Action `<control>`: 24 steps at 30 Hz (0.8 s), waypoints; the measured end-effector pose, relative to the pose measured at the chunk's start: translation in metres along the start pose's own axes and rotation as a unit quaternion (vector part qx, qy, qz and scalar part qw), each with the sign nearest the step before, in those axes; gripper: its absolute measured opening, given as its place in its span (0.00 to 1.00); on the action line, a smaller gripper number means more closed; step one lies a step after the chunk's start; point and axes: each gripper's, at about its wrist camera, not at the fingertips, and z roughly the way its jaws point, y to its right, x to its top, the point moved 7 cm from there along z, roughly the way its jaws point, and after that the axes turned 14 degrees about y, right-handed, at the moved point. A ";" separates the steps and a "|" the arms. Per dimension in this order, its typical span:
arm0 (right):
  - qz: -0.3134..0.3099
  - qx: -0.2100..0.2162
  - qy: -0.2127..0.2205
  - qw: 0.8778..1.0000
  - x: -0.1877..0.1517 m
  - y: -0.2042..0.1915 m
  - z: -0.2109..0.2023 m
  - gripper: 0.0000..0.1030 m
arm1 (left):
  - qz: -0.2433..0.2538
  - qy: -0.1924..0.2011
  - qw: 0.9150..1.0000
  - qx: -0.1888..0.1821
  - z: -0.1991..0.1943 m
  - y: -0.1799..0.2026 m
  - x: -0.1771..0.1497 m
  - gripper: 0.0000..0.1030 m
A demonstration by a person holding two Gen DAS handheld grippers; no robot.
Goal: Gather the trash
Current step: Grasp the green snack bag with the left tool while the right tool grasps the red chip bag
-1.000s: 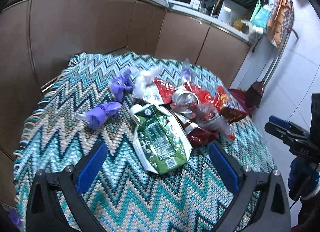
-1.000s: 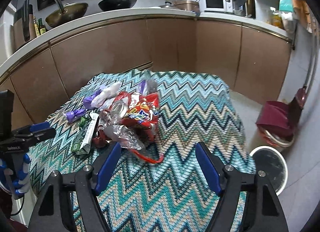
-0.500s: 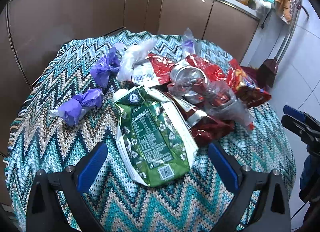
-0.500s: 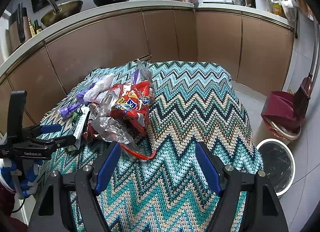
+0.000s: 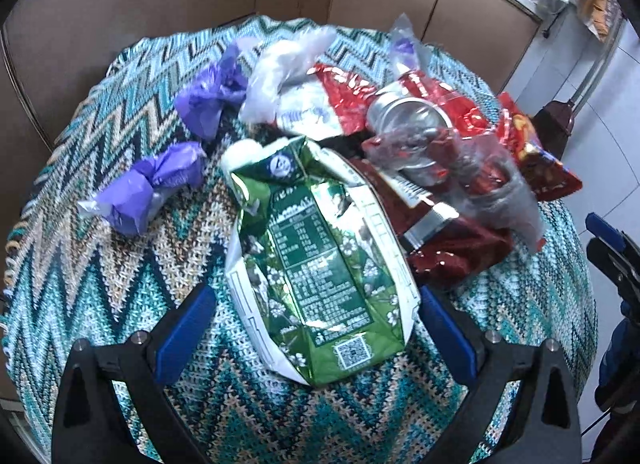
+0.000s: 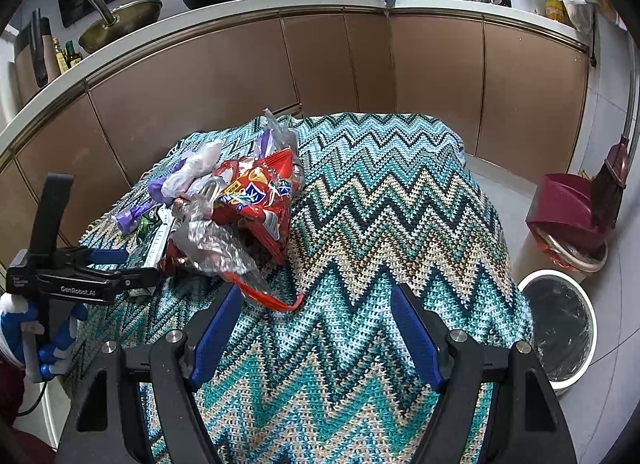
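A pile of trash lies on a table under a zigzag knit cloth [image 5: 120, 284]. At its near edge is a flattened green carton [image 5: 316, 264]. My left gripper [image 5: 316, 324] is open and hangs low over the carton, one finger on either side of its near end. Behind it lie two purple wrappers [image 5: 148, 188], a white plastic bag [image 5: 280, 72], a crushed can [image 5: 408, 120] and red snack bags [image 5: 532, 160]. My right gripper [image 6: 316, 328] stands open over bare cloth, with the red snack bags [image 6: 256, 196] just ahead to its left.
On the floor right of the table stand a white bin with a black liner [image 6: 560, 328] and a red dustpan [image 6: 568, 212]. Brown kitchen cabinets [image 6: 240, 76] curve behind the table. The right half of the cloth [image 6: 400, 204] carries nothing.
My left gripper has come down and forward toward the pile and tipped more downward, so the green carton now lies between its fingers. The right gripper has hardly moved.
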 end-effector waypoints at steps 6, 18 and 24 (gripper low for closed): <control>0.001 -0.001 -0.004 1.000 -0.002 0.001 0.004 0.73 | 0.001 0.001 1.000 0.007 0.001 -0.002 -0.001 0.87; 0.028 0.066 0.013 0.997 0.034 -0.016 0.024 0.73 | -0.025 0.036 0.999 -0.019 -0.017 -0.011 -0.003 0.71; 0.030 0.092 0.008 0.995 0.045 -0.029 0.052 0.73 | -0.043 0.035 0.997 -0.053 -0.019 -0.013 -0.006 0.23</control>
